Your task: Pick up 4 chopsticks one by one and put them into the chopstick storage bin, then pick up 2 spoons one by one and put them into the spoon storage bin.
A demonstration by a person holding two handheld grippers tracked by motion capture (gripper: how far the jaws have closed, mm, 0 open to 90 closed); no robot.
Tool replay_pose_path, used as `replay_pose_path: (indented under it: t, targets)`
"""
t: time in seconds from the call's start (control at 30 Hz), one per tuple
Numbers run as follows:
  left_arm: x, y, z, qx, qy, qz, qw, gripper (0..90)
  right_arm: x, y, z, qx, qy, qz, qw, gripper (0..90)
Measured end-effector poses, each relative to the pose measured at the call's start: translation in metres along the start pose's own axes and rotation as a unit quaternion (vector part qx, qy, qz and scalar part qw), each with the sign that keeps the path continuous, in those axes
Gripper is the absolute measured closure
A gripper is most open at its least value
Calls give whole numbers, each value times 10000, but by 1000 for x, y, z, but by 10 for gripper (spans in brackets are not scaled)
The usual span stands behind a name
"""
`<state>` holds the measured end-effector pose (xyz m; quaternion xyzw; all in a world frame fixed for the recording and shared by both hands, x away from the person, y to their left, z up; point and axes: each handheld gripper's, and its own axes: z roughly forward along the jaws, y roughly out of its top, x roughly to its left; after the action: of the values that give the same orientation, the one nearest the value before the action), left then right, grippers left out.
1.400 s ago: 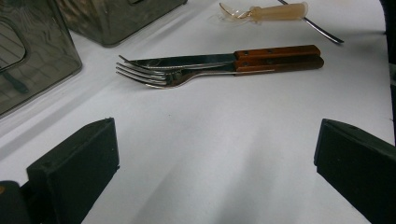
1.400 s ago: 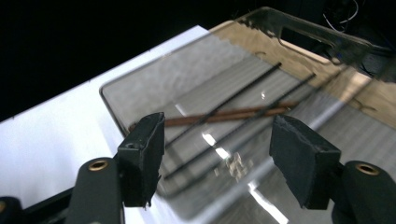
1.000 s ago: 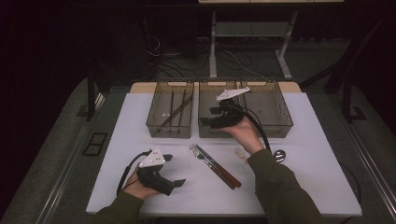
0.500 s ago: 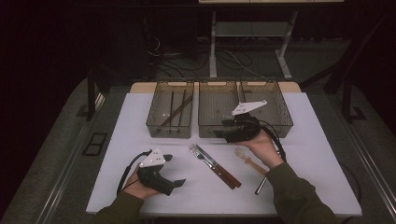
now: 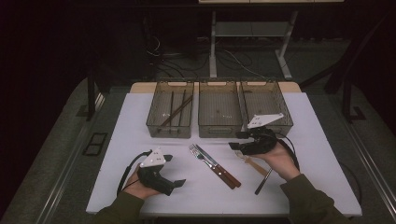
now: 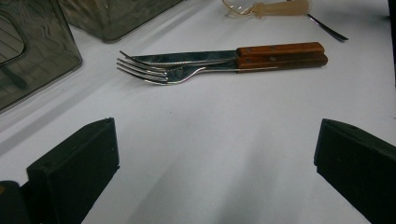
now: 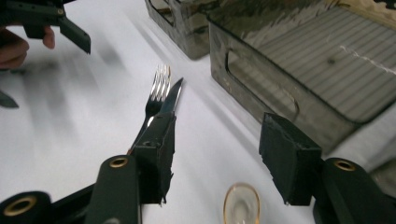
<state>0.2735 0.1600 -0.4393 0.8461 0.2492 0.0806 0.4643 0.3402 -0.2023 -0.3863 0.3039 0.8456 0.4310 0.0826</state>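
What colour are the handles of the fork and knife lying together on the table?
Reddish-brown wood with small metal rivets on the handles; the left gripper view shows it best.

Words to read: none on any thing.
Numbers: none.
Brand marks: none on the fork [image 6: 154, 71], the knife [image 6: 261, 55] or the three bins [image 5: 218, 108].
Signs: none.

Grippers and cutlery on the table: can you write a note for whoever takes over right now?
Left gripper: open, empty, at the table's near side.
Right gripper: open, jaws have just been closing, above the pale-handled spoon, not gripping it.
Done: chopsticks lie in the left bin.
Left: the spoon, fork, knife and a dark utensil lie on the table.
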Motion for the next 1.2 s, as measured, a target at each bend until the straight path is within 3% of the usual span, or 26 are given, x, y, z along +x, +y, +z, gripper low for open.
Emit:
replay_pose_path:
  t: [0.4,0.77,1.2]
  targets:
    - [-1,0,-1,-22,8,-14,10000,0,0,-37,-22,252,-129,96,9996,416]
    - [0,0,-1,-24,23,-18,10000,0,-2,-68,-30,607,-169,185,9978,398]
    - [0,0,-1,-9,49,4,10000,0,-2,-83,-30,937,-255,163,9951,397]
